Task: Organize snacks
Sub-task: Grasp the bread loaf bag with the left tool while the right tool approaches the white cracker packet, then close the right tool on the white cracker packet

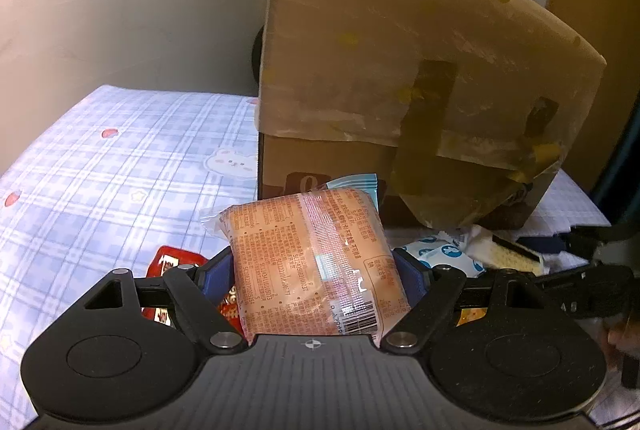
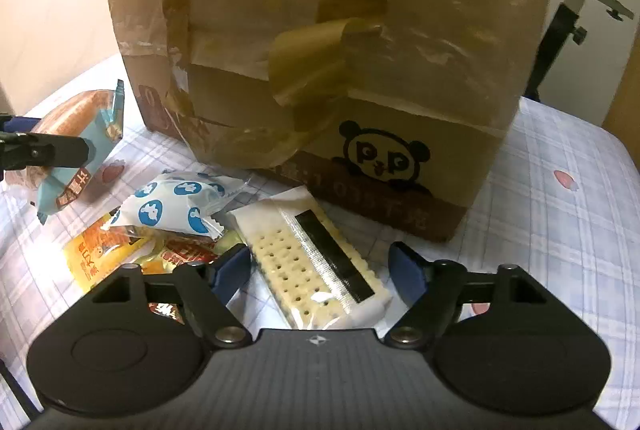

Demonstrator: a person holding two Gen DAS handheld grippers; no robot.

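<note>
My left gripper (image 1: 316, 272) is shut on an orange bread packet (image 1: 312, 262), held in front of a tall cardboard box (image 1: 400, 70). My right gripper (image 2: 320, 262) is open, its blue fingers on either side of a cracker packet (image 2: 316, 262) lying on the cloth before the box (image 2: 320, 30). The left gripper and its bread packet (image 2: 72, 122) also show at the left of the right wrist view. A blue-spotted white packet (image 2: 176, 208) and a yellow-orange packet (image 2: 104, 254) lie left of the crackers.
A blue plaid cloth (image 1: 100, 170) covers the surface. A red packet (image 1: 172, 262) lies under the left gripper. A teal packet (image 2: 80, 174) sits by the bread. A black stand (image 2: 560, 30) rises at the back right. A wall is behind the box.
</note>
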